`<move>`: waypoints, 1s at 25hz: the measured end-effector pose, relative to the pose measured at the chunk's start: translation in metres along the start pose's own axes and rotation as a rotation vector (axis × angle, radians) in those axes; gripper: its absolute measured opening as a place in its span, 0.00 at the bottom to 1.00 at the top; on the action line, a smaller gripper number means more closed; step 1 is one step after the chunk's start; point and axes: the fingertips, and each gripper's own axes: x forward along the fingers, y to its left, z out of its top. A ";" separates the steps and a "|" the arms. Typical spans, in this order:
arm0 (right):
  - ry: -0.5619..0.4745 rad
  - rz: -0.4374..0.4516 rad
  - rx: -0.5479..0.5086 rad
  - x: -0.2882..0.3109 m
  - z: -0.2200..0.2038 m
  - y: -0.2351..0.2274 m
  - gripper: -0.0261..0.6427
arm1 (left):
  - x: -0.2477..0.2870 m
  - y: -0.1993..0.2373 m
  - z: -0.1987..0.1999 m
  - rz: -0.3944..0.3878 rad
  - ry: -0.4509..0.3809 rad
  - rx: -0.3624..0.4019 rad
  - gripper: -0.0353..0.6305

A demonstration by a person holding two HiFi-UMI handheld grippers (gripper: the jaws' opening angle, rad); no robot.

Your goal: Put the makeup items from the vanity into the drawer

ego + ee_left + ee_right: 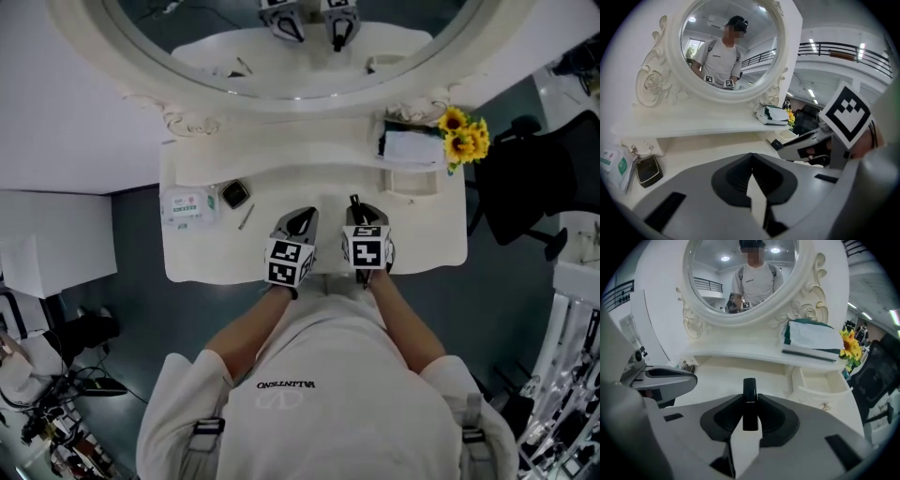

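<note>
Right gripper, black tube (lengthwise) toward mirror

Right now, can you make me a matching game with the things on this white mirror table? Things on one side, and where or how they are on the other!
Things:
1. black tube
2. sunflowers
3. small drawer
4. black compact

Where or how:
A. yellow
B. pulled open
C. clamped in the right gripper
D. lying on the vanity top, on the person's left

Pairs: 1-C, 2-A, 3-B, 4-D
</note>
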 end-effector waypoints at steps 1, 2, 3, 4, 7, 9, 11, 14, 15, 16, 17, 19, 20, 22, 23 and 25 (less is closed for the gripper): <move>-0.016 -0.004 0.014 -0.004 0.003 -0.005 0.20 | 0.003 -0.005 0.006 -0.013 -0.005 0.013 0.06; -0.031 -0.008 0.029 -0.008 0.005 -0.009 0.20 | 0.006 -0.010 0.011 -0.025 -0.010 0.025 0.06; -0.047 -0.011 0.045 -0.012 0.006 -0.014 0.20 | 0.009 -0.015 0.016 -0.038 -0.014 0.037 0.06; -0.060 -0.014 0.063 -0.016 0.007 -0.020 0.20 | 0.012 -0.022 0.019 -0.051 -0.018 0.047 0.06; -0.088 -0.026 0.113 -0.030 0.007 -0.035 0.20 | 0.021 -0.042 0.027 -0.090 -0.018 0.076 0.06; -0.108 -0.049 0.130 -0.039 0.007 -0.046 0.20 | 0.027 -0.055 0.030 -0.120 -0.014 0.094 0.06; -0.121 -0.072 0.161 -0.047 0.004 -0.058 0.20 | 0.034 -0.069 0.034 -0.152 -0.010 0.115 0.06; -0.136 -0.103 0.215 -0.058 -0.003 -0.076 0.20 | 0.044 -0.089 0.037 -0.198 -0.005 0.145 0.06; -0.141 -0.114 0.231 -0.062 -0.005 -0.082 0.20 | 0.047 -0.095 0.038 -0.212 -0.003 0.154 0.06; -0.147 -0.126 0.242 -0.066 -0.008 -0.088 0.20 | 0.050 -0.101 0.040 -0.226 -0.002 0.163 0.06; -0.151 -0.139 0.249 -0.069 -0.010 -0.093 0.20 | 0.053 -0.107 0.041 -0.238 0.000 0.170 0.06; -0.156 -0.160 0.265 -0.077 -0.014 -0.102 0.20 | 0.059 -0.120 0.043 -0.262 0.004 0.186 0.06; -0.159 -0.170 0.276 -0.080 -0.017 -0.107 0.20 | 0.062 -0.126 0.044 -0.274 0.006 0.193 0.06; -0.167 -0.187 0.298 -0.087 -0.021 -0.115 0.20 | 0.066 -0.139 0.047 -0.298 0.009 0.207 0.06; -0.172 -0.194 0.307 -0.090 -0.023 -0.120 0.20 | 0.069 -0.145 0.048 -0.308 0.010 0.214 0.06; -0.178 -0.204 0.323 -0.093 -0.025 -0.127 0.20 | 0.073 -0.156 0.050 -0.325 0.010 0.224 0.06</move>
